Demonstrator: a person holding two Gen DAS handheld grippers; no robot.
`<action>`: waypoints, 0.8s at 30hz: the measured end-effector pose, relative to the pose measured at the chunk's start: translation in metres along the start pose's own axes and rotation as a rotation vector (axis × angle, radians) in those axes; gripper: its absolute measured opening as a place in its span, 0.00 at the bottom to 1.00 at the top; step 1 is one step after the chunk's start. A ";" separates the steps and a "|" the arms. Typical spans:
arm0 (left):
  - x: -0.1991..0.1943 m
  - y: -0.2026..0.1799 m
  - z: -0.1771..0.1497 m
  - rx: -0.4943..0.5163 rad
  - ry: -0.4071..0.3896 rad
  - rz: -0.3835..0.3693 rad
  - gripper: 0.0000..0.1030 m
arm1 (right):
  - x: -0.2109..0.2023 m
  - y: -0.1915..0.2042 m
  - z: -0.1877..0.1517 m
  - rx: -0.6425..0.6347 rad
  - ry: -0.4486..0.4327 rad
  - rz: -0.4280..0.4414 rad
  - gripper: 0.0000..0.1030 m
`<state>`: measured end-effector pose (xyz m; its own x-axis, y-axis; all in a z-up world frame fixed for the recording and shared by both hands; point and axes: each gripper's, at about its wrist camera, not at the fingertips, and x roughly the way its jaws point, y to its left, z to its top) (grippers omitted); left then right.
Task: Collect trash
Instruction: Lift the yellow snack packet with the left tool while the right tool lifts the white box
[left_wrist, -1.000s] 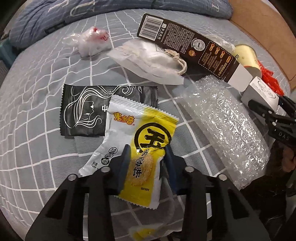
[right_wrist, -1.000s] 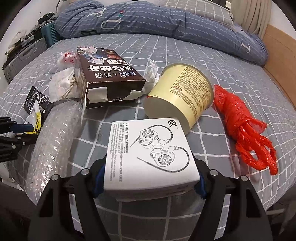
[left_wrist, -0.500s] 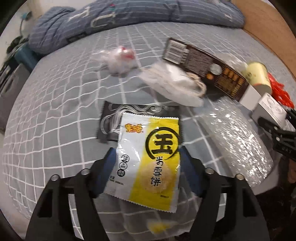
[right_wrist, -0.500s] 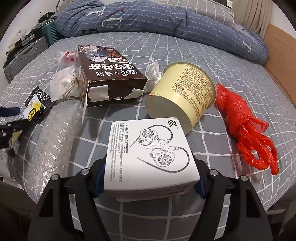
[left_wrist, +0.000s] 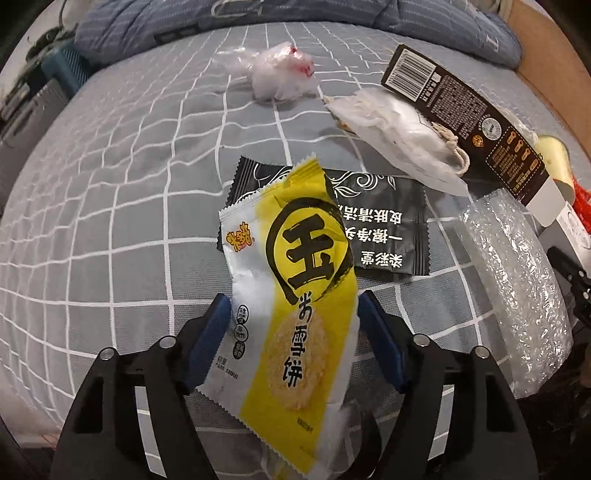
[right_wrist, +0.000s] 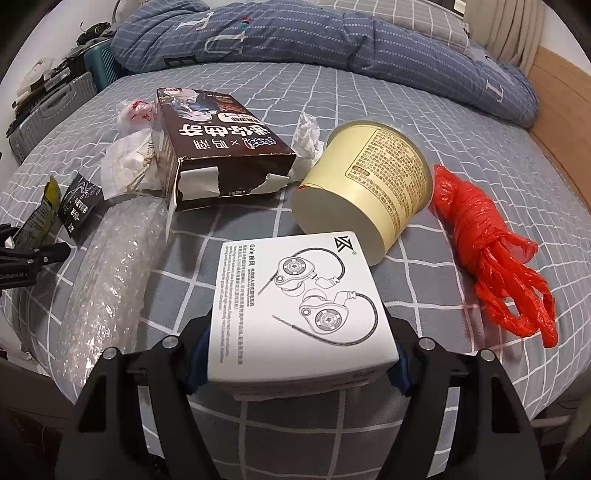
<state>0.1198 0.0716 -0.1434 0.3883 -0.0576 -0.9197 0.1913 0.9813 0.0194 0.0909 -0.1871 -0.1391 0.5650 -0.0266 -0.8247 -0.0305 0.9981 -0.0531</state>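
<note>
Left wrist view: the left gripper (left_wrist: 293, 328) hangs over the bed (left_wrist: 110, 206) with its jaws spread, having just been closing a little after a wide opening. The yellow snack wrapper (left_wrist: 295, 295) lies between them; whether either blue pad presses on it I cannot tell. The wrapper's upper end overlaps a black sachet (left_wrist: 384, 229) lying flat on the checked sheet. Beyond sit a crumpled clear bag (left_wrist: 280, 75) and a white drawstring pouch (left_wrist: 402, 136), which rests against a long brown carton (left_wrist: 476, 118). A roll of bubble wrap (left_wrist: 517, 288) lies to the right.

Right wrist view: the right gripper (right_wrist: 295, 354) pinches a white earphone box (right_wrist: 295, 310) by its two sides, holding it just above the sheet. Behind the box lies a cream paper tub (right_wrist: 369, 188) on its side – a knotted red bag (right_wrist: 487, 251) is beside it, apart. A crumpled tissue (right_wrist: 306, 136) sits between tub and carton.
</note>
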 end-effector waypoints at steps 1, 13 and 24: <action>0.000 0.001 0.000 -0.005 0.000 -0.003 0.63 | 0.000 0.000 0.000 0.001 0.000 0.000 0.68; -0.023 0.009 0.002 -0.040 -0.051 0.019 0.06 | -0.002 0.000 0.000 -0.001 -0.005 0.004 0.68; -0.058 0.003 -0.003 -0.071 -0.128 0.031 0.04 | -0.024 0.000 0.004 0.003 -0.031 0.002 0.66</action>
<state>0.0947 0.0780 -0.0909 0.5059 -0.0451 -0.8614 0.1150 0.9932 0.0156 0.0806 -0.1861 -0.1169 0.5898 -0.0229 -0.8072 -0.0290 0.9984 -0.0495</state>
